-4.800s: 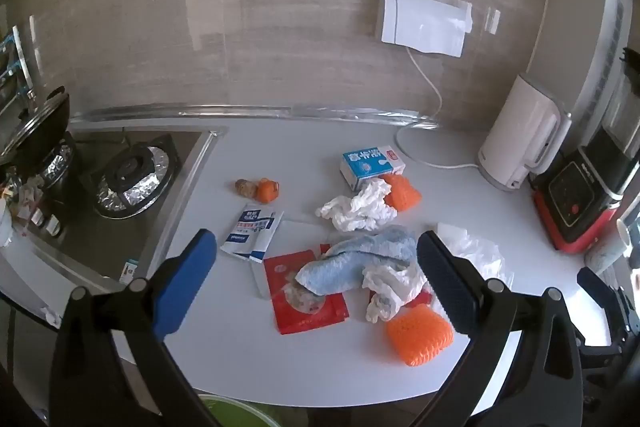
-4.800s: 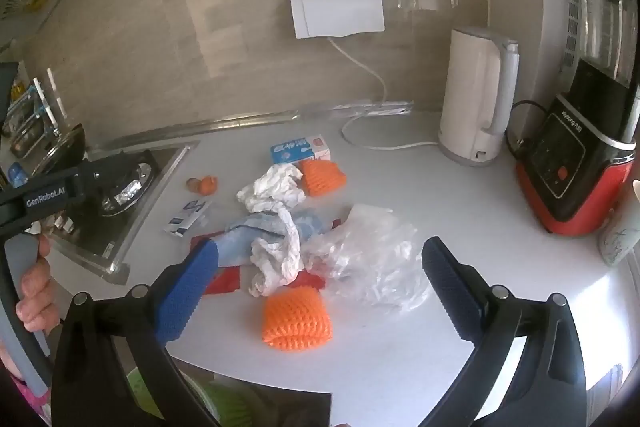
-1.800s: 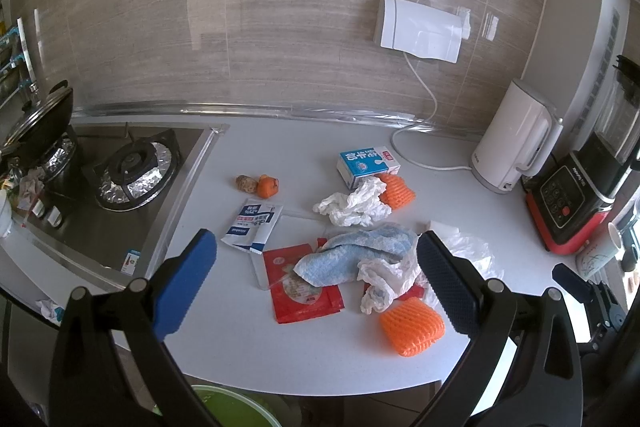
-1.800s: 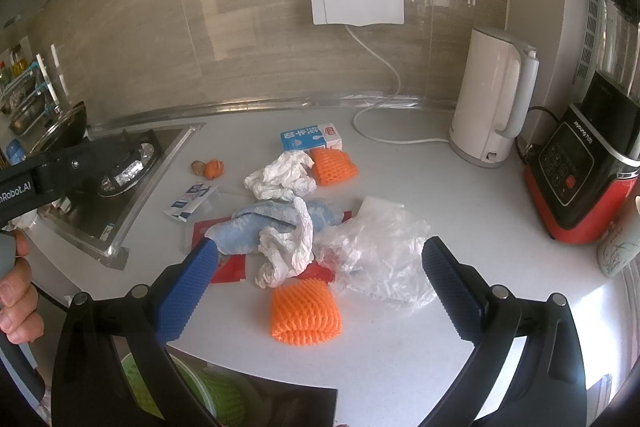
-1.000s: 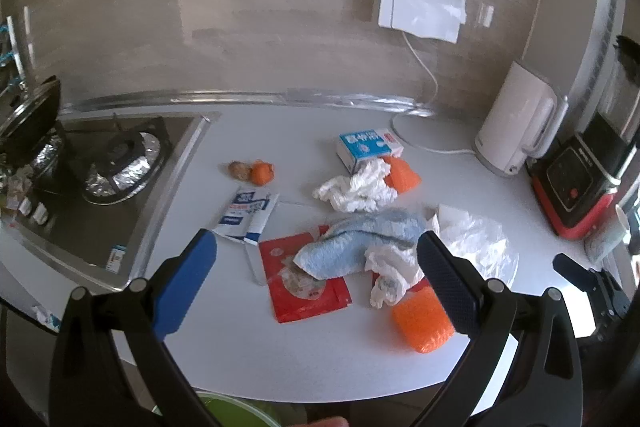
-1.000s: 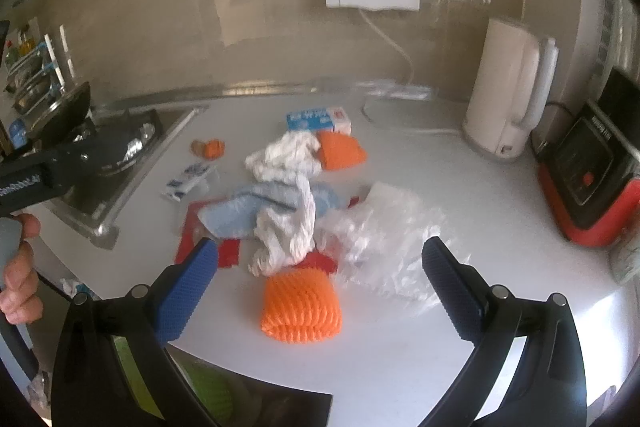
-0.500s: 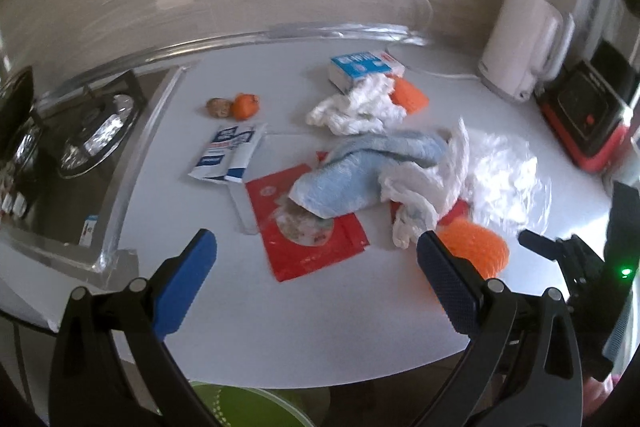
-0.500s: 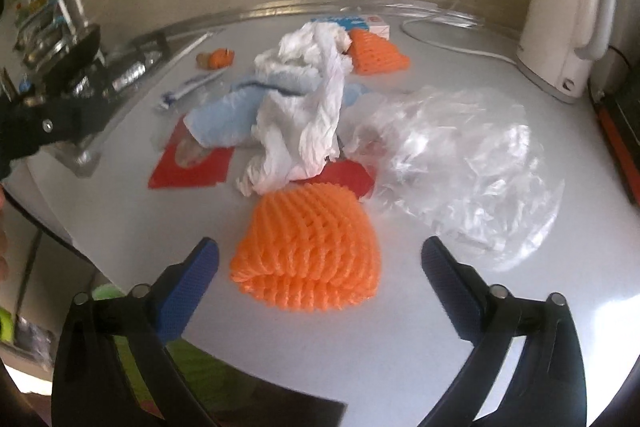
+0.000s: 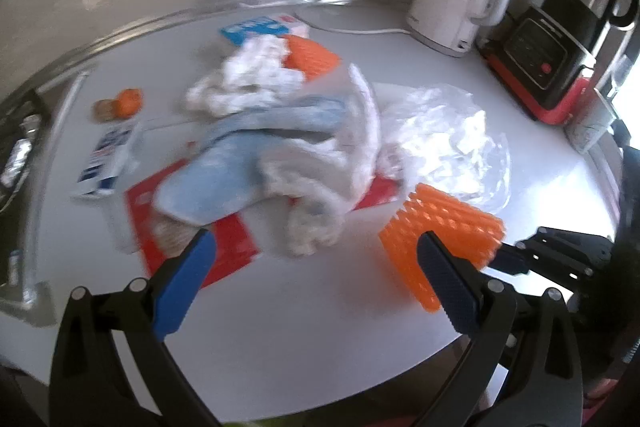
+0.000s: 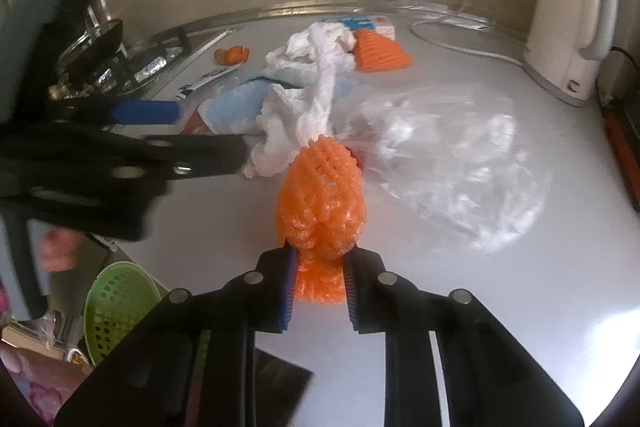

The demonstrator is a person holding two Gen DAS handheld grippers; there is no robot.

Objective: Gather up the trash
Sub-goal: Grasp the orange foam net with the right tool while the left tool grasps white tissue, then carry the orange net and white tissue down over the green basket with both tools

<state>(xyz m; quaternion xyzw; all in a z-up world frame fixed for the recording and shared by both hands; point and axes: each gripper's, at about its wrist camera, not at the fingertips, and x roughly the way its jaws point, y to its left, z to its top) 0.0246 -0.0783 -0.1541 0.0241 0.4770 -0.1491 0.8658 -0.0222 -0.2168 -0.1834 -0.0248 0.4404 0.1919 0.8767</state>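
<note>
At the worktop's (image 10: 420, 307) near edge, right gripper (image 10: 319, 289) jaws closing, pinching the orange foam net (image 10: 322, 195); pickup step under way. Left gripper (image 9: 316, 279) jaws released, empty. Next: lift clear, carry to green basket (image 10: 116, 303) below

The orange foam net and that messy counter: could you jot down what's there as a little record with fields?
surface: white countertop
held item: near orange foam fruit net, squeezed between the closing jaws of the right gripper
left gripper: open, empty, above the pile
pile: blue cloth, white crumpled tissue, clear plastic bag, red packet
farther back: second orange foam net
bin: green perforated basket below the counter edge
</note>
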